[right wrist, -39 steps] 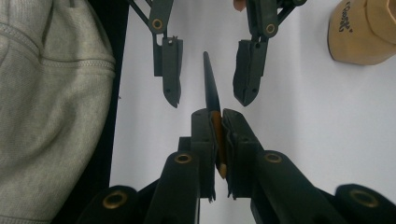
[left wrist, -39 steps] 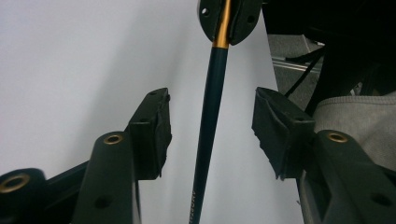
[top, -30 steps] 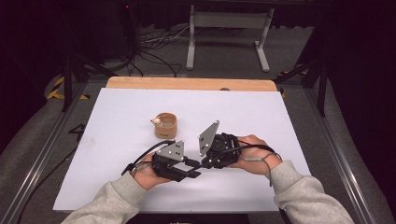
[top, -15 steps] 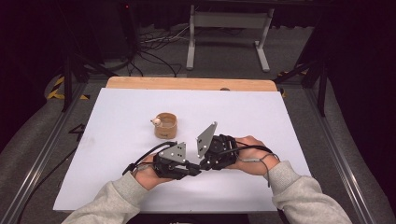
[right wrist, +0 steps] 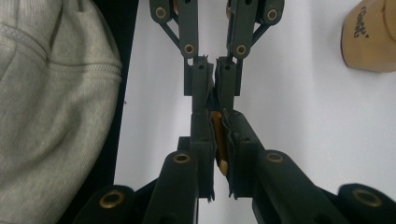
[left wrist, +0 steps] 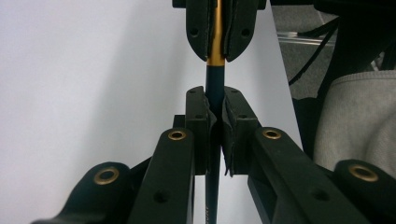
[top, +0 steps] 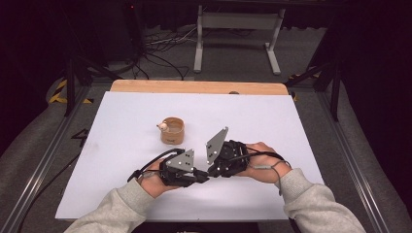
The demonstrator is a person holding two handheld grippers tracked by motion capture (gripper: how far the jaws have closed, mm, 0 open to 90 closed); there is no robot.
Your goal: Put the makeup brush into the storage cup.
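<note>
Left tongs (left wrist: pixel 215 128) were clamped on a thin pen (left wrist: pixel 215 88), dark barrel running up between the jaws; they had just been closing, with the pen between them. Right tongs (right wrist: pixel 217 135) gripped the same pen at its gold section (right wrist: pixel 218 140), jaws nearly together. In the left gripper view the right tongs' pads pinched the gold part farther up, so the pen bridged the two, tip to tip.

High view: left tongs (top: pixel 200 175) and right tongs (top: pixel 214 171) met near the front middle of the white surface (top: pixel 121 116), a hand behind each, grey sleeves (top: pixel 311 201) coming in from the bottom edge.

A small tan round holder (top: pixel 172 130) stood apart behind them, something pale at its rim. Beyond the surface, a wooden board edge (top: pixel 194 87), then dark floor with cables.
</note>
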